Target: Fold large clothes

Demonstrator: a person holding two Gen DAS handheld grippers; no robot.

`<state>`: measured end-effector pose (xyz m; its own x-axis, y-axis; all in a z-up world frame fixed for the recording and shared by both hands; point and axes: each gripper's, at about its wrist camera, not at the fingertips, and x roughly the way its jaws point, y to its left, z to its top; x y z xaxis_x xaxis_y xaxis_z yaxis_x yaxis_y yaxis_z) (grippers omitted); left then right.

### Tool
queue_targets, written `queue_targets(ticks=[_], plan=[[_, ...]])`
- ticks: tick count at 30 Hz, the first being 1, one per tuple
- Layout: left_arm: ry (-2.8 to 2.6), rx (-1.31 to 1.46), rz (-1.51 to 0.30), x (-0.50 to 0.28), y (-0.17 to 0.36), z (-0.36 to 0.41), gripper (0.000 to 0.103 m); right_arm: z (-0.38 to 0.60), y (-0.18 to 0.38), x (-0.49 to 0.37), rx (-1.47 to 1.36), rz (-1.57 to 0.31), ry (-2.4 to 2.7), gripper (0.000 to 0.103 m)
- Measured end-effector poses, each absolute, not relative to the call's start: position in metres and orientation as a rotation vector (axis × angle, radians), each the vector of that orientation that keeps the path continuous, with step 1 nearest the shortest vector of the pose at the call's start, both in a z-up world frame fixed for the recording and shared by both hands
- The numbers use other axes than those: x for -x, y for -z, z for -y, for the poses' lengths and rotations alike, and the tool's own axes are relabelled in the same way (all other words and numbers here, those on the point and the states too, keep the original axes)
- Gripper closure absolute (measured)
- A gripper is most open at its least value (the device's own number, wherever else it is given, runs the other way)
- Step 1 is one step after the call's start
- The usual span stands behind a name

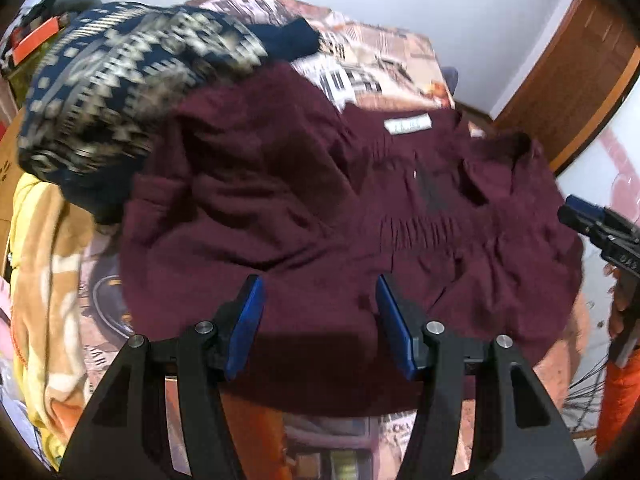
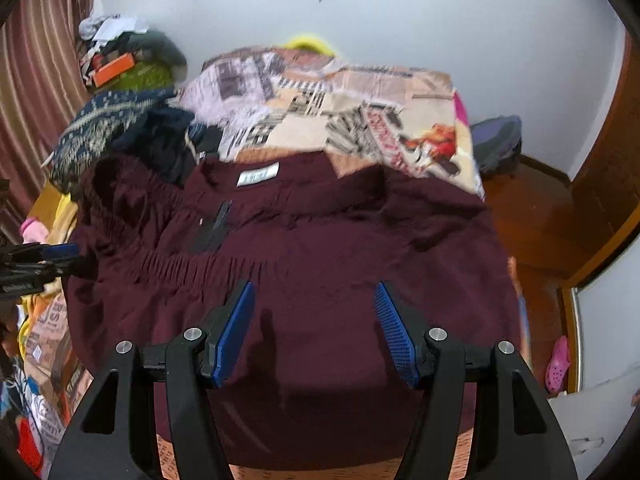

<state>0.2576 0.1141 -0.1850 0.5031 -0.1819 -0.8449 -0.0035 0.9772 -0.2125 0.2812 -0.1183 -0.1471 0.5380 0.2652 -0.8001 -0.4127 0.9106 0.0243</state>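
Note:
A large maroon garment (image 1: 304, 208) lies spread and wrinkled on the bed, with a white label (image 1: 407, 124) near its far edge. It also fills the right wrist view (image 2: 328, 248), label (image 2: 258, 176) at the back. My left gripper (image 1: 318, 292) is open and empty, hovering just above the garment's near edge. My right gripper (image 2: 314, 300) is open and empty above the garment's near middle. The right gripper shows at the right edge of the left wrist view (image 1: 592, 224); the left gripper shows at the left edge of the right wrist view (image 2: 44, 256).
A navy patterned sweater (image 1: 120, 80) is heaped at the garment's far left. The bed has a newspaper-print cover (image 2: 340, 108). A yellow-orange blanket (image 1: 44, 280) lies at the left. Clutter (image 2: 120, 60) is piled by the curtain; a wooden door (image 2: 608, 184) is on the right.

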Motion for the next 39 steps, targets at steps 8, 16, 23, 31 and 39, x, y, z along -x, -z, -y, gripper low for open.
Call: queue_targets(ticks=[8,16,23,31,39], plan=[[0.063,0.162,-1.047,-0.255,0.22,-0.097,0.044,0.117,0.181,-0.276,0.188,-0.996,-0.404,0.043],[0.021,0.183,-1.002,-0.218,0.199,-0.11,0.044,0.121,0.168,-0.261,0.195,-0.965,-0.395,0.04],[-0.046,0.287,-0.936,-0.19,0.167,-0.142,0.044,0.116,0.143,-0.247,0.201,-0.894,-0.418,0.04],[-0.071,0.592,-0.912,-0.174,0.176,-0.188,0.044,0.097,0.126,-0.236,0.192,-0.833,-0.454,0.039],[-0.01,0.923,-0.981,-0.178,0.239,-0.205,0.044,0.076,0.146,-0.235,0.232,-0.873,-0.468,0.039]])
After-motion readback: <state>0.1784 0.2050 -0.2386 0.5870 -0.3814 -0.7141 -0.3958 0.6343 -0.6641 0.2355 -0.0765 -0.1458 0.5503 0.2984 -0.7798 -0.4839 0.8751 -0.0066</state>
